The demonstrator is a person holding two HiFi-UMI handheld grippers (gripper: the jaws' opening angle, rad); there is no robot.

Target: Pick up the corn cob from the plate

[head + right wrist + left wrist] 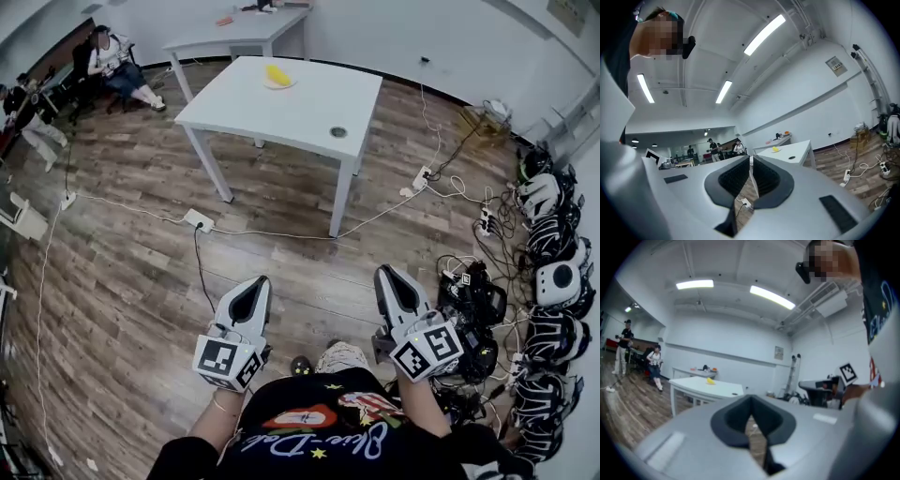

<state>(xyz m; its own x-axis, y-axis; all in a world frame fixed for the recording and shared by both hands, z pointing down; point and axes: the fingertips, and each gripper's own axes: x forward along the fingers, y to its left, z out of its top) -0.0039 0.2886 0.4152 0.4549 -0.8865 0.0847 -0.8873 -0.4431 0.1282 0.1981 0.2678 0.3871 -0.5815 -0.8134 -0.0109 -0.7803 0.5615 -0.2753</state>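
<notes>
A yellow corn cob (pixel 277 75) lies on a small plate (pixel 270 85) at the far side of a white table (pixel 300 108), well ahead of me across the wooden floor. Both grippers are held level near my body, far short of the table. My left gripper (pixel 255 283) is shut and holds nothing; my right gripper (pixel 386 273) is shut and holds nothing. In the left gripper view the corn cob (pixel 710 380) is a small yellow spot on the table (pixel 717 389), beyond the left gripper (pixel 750 400). The right gripper view shows the corn cob (pixel 776 149) beyond the right gripper (pixel 751 159).
A small dark round object (pixel 338 132) sits on the table's near edge. A second table (pixel 234 36) stands behind it. People (pixel 117 64) sit at the far left. Cables and a power strip (pixel 199 220) cross the floor; headsets (pixel 553 248) and gear crowd the right wall.
</notes>
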